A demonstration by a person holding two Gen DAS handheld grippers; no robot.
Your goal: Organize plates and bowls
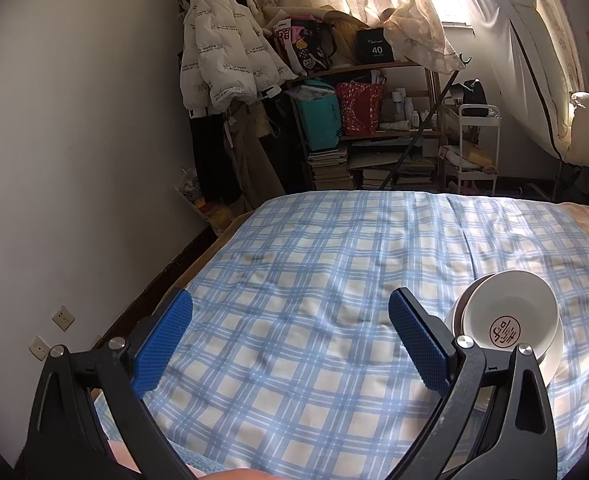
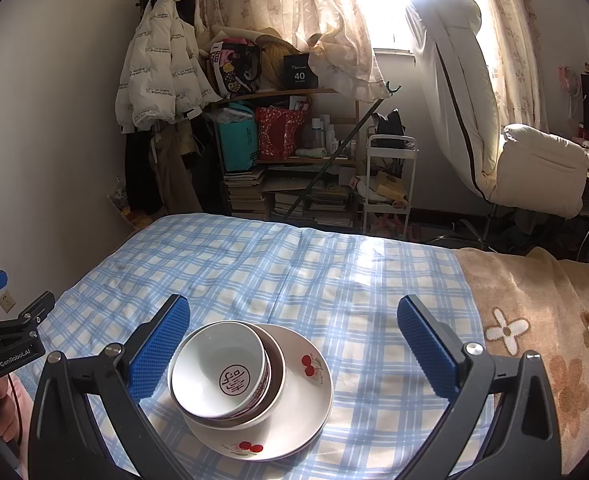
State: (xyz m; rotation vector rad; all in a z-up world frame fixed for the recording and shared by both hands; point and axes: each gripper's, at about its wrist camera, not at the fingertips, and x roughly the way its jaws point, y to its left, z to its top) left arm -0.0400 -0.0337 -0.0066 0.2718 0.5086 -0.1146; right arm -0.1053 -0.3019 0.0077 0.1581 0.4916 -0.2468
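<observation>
On the blue checked cloth (image 2: 334,280) lies a white plate (image 2: 294,412) with red cherry prints, and nested bowls stand on it. The top bowl (image 2: 218,372) is white with a round dark stamp inside; a brown-rimmed bowl (image 2: 276,368) sits under it. My right gripper (image 2: 292,320) is open above the stack, which lies nearer its left finger, touching nothing. In the left wrist view the same stack of bowls (image 1: 506,316) shows at the right, beyond my open left gripper (image 1: 290,312), which hovers over bare cloth. My left gripper (image 2: 2,320) also shows at the left edge of the right wrist view.
The cloth covers a bed; a brown flowered blanket (image 2: 534,320) lies to the right. A wall (image 1: 74,140) runs along the left side. Beyond the bed's far edge stand a cluttered shelf (image 2: 286,152), a white trolley (image 2: 386,184) and a padded chair (image 2: 534,168).
</observation>
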